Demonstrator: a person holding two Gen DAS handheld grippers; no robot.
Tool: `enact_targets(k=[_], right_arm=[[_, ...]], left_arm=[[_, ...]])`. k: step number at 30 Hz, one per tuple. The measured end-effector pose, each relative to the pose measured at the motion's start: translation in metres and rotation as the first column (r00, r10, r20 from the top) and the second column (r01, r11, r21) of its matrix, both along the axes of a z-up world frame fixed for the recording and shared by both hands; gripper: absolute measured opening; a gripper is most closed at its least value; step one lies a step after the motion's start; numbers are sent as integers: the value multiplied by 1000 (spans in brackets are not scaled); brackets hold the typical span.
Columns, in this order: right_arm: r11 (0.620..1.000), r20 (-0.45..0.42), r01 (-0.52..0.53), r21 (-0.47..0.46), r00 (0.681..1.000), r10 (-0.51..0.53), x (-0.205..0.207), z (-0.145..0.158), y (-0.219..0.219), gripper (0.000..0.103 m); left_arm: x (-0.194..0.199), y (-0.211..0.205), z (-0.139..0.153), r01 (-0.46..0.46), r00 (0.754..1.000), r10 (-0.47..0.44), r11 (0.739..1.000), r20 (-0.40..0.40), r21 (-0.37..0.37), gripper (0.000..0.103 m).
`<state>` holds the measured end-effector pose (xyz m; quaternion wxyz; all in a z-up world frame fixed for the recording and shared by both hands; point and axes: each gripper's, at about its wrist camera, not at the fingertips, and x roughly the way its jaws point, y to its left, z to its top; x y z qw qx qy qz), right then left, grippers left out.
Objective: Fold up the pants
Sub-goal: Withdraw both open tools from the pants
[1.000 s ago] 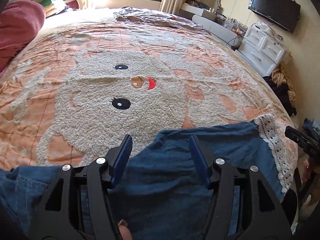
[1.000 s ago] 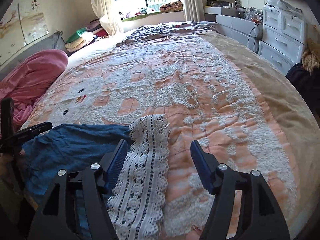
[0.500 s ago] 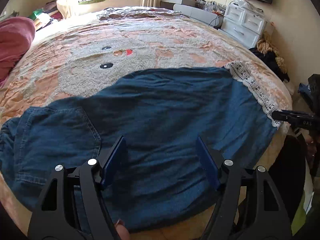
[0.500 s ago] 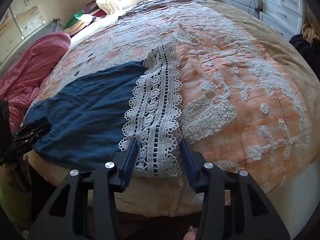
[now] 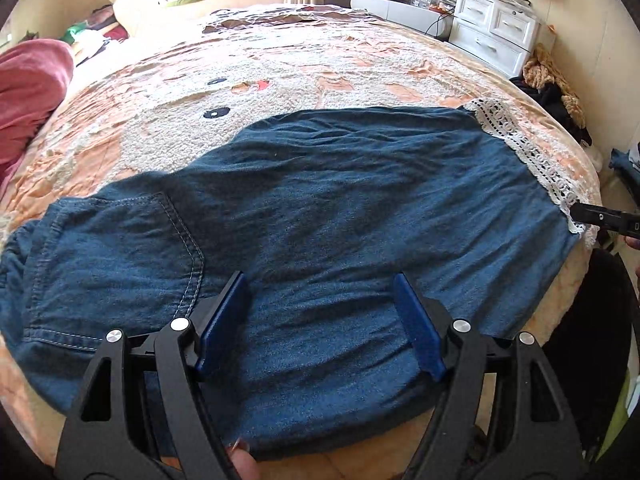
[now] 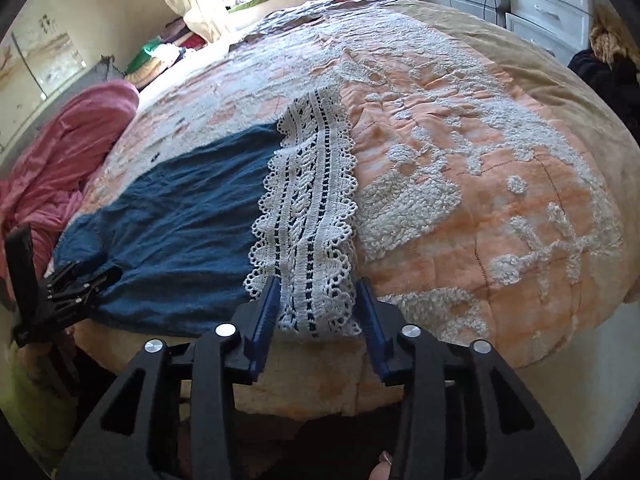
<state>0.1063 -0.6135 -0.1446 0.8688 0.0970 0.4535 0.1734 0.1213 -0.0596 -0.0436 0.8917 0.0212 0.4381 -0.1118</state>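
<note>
Blue denim pants (image 5: pixel 340 208) lie spread flat across the near edge of the bed, back pocket at the left and white lace hem (image 5: pixel 528 156) at the right. My left gripper (image 5: pixel 320 300) hovers over the seat of the pants. Its jaws are opening and grip nothing. In the right wrist view the lace hem (image 6: pixel 312 200) runs between the fingers of my right gripper (image 6: pixel 318 300). Those jaws are opening and the pads stand beside the lace edges without pinching. The left gripper (image 6: pixel 80 280) shows at the far left, over the denim (image 6: pixel 180 220).
A peach bedspread (image 5: pixel 280 64) with a fluffy white cartoon face covers the bed. A pink blanket (image 5: pixel 28 80) is heaped at the left. White drawers (image 5: pixel 496 28) and a pile of dark clothes (image 5: pixel 560 96) stand beyond the right side of the bed.
Both grippers drew back toward the near edge of the bed, and the pants now lie spread out flat. The right jaws narrowed around the lace, then widened. The left jaws widened.
</note>
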Motion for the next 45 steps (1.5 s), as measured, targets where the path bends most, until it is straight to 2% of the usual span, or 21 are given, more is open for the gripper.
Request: enact_targets(k=[3, 6, 7, 9, 12, 13, 15, 18, 23, 25, 29, 33, 37, 42, 45], right_arm=[[998, 21, 45, 42, 999, -46, -12, 5, -12, 52], [994, 22, 60, 96, 998, -63, -23, 8, -17, 59], [992, 28, 68, 104, 997, -71, -27, 9, -18, 63], [990, 36, 70, 122, 997, -75, -35, 11, -16, 63], [991, 50, 66, 118, 996, -72, -44, 11, -9, 68], [991, 58, 70, 111, 995, -77, -45, 11, -8, 71], [990, 55, 89, 106, 994, -95, -44, 8, -7, 72], [982, 42, 110, 153, 992, -117, -38, 5, -11, 72], [986, 77, 107, 130, 990, -117, -32, 7, -7, 72], [988, 86, 108, 113, 989, -119, -29, 7, -4, 72], [986, 77, 108, 129, 990, -119, -24, 4, -3, 72], [984, 63, 107, 144, 991, -117, -18, 0, -2, 72], [983, 60, 110, 144, 991, -120, -14, -3, -1, 72], [982, 48, 117, 147, 991, -125, -11, -7, -1, 71], [986, 60, 95, 135, 993, -104, -10, -7, 4, 67]], left_arm=[[-1, -8, 25, 45, 998, -45, 999, 52, -8, 68], [8, -24, 49, 109, 990, -107, 994, 93, -15, 74], [12, -31, 55, 129, 986, -128, 992, 105, -2, 77], [22, -49, 67, 177, 974, -180, 984, 134, 33, 79], [42, -76, 74, 247, 961, -249, 969, 119, 29, 85], [48, -86, 74, 267, 957, -268, 963, 108, 27, 86], [60, -104, 71, 308, 947, -308, 951, 90, 22, 86], [76, -123, 65, 342, 937, -344, 939, 69, 35, 87], [107, -141, 56, 364, 930, -365, 931, 51, 32, 89], [118, -150, 53, 388, 920, -390, 920, 46, 49, 89], [140, -165, 47, 416, 908, -419, 907, 29, 72, 89], [158, -181, 39, 451, 892, -452, 890, 4, 64, 88], [170, -194, 29, 492, 870, -492, 868, -25, 66, 81], [179, -201, 19, 543, 839, -541, 839, -60, 25, 74], [182, -206, 14, 563, 825, -561, 826, -68, 19, 69]])
